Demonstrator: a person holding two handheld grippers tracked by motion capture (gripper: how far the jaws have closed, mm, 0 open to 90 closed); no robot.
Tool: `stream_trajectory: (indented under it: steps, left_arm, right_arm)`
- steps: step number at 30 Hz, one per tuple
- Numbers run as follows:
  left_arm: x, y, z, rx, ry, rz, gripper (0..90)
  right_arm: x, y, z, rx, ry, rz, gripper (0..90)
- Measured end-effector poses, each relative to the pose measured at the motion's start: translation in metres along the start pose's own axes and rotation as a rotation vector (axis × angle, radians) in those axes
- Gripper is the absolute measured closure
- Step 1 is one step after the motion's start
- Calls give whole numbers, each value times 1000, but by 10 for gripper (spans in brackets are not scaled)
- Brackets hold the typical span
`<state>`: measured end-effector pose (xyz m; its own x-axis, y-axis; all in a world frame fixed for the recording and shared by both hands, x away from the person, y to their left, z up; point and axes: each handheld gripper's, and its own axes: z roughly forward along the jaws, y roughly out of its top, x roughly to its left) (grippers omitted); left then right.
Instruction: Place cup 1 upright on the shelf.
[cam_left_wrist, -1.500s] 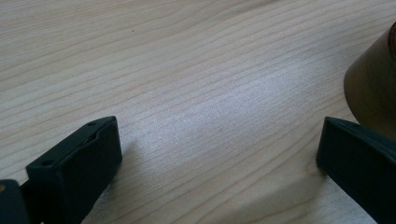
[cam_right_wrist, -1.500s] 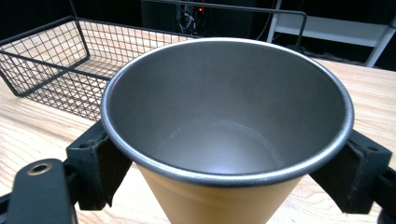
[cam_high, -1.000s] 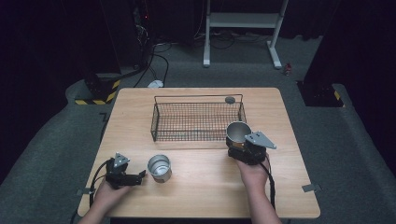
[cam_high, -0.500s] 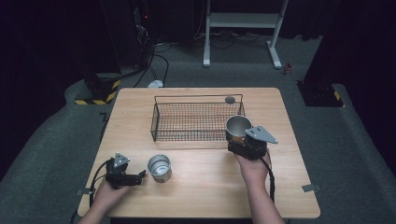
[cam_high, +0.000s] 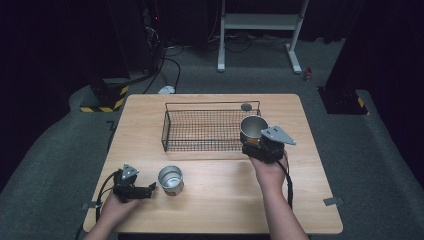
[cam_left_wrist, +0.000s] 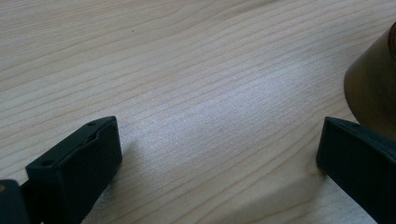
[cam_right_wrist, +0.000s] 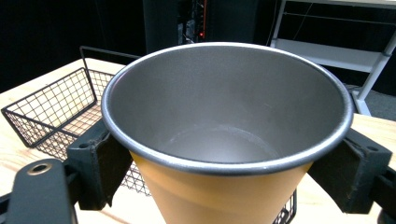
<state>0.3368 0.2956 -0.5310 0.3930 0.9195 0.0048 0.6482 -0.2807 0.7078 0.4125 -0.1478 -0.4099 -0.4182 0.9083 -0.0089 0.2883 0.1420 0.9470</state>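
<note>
Wooden table (cam_high: 215, 210) bears wire basket (cam_high: 210, 131), landmark. Right gripper (cam_high: 263, 145) at basket's near right corner, jaws clamping orange cup (cam_right_wrist: 224, 154) upright, likely for basket drop. Left gripper (cam_high: 131, 186) well nearer than basket, jaws spread, empty, beside second cup (cam_high: 170, 180).

Wire basket (cam_high: 210, 130) stood toward counter's (cam_high: 300, 200) far edge; one cup (cam_high: 171, 179) near left front corner; second cup (cam_high: 253, 127) at basket's right end.

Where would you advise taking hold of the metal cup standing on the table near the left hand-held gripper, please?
Probably across its side wall, just below the rim. The cup stands upright with its mouth up, and the left hand-held gripper lies low beside it, jaws open towards it, so a level approach from that side suits, one jaw either side of the round body.
</note>
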Motion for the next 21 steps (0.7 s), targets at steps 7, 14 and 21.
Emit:
stream_trajectory:
  steps: [7, 14, 21]
  left_arm:
    - [0, 0, 0, 0, 0, 1, 4]
    - [0, 0, 0, 0, 0, 0, 4]
    - [0, 0, 0, 0, 0, 0, 4]
  right_arm:
    - [0, 7, 8, 9, -1, 1, 139]
    - [0, 15, 24, 17, -5, -6, 139]
    - [0, 19, 34, 16, -13, 3, 138]
